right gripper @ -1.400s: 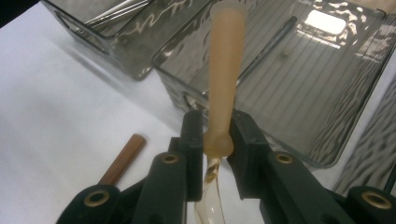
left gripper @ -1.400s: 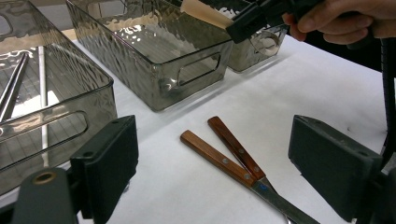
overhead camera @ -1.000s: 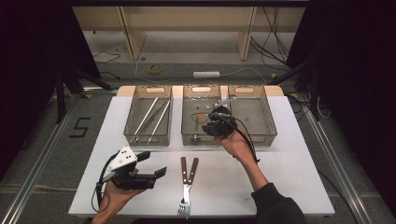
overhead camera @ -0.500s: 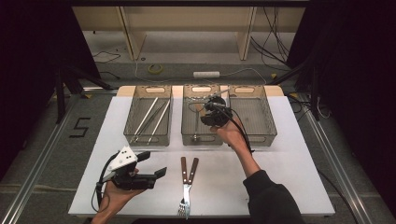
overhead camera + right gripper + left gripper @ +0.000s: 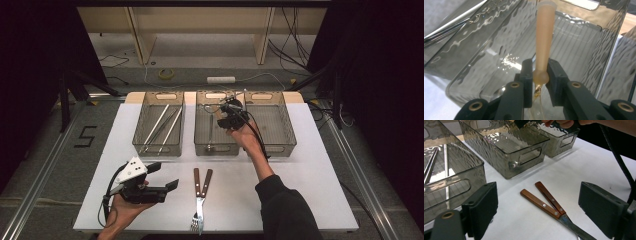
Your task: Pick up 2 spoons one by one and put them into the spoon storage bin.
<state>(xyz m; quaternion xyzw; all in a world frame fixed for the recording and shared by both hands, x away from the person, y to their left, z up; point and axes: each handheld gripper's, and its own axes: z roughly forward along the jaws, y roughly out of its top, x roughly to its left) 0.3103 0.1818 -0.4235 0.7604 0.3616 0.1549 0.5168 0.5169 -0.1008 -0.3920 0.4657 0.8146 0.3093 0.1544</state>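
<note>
You stood at a white table point(image 5: 310, 165) with a gripper in each hand. Three smoky clear bins sat side by side along the far edge.

Your right gripper point(image 5: 231, 114) was reached out over the middle bin point(image 5: 202, 131). Its jaws were clamped on a utensil with a pale, amber-tinted plastic handle point(image 5: 544, 37). In the right gripper view, the pads pinched the rounded neck where the handle narrows, and the handle stood up and away from the jaws, over the ribbed floor of the bin. A shiny curved part showed low between the jaws, but you could not tell from it what kind of utensil this was.

Your left gripper point(image 5: 159, 177) rested low in your left hand near the table's near left corner, well apart from the bins. Its jaws stood wide apart with nothing between them. In the left gripper view, both black pads framed the bare table.

A fork point(image 5: 199, 210) and a knife point(image 5: 541, 203) with brown wooden handles lay on the table between your two arms, near the front edge. Their handles spread apart in a narrow V toward the bins, and their metal ends crossed close together.

The left bin point(image 5: 145, 127) held several long thin metal rods point(image 5: 162, 126), lying lengthwise. The right bin point(image 5: 285, 125) stood just beside the middle one, next to your right wrist.
</note>
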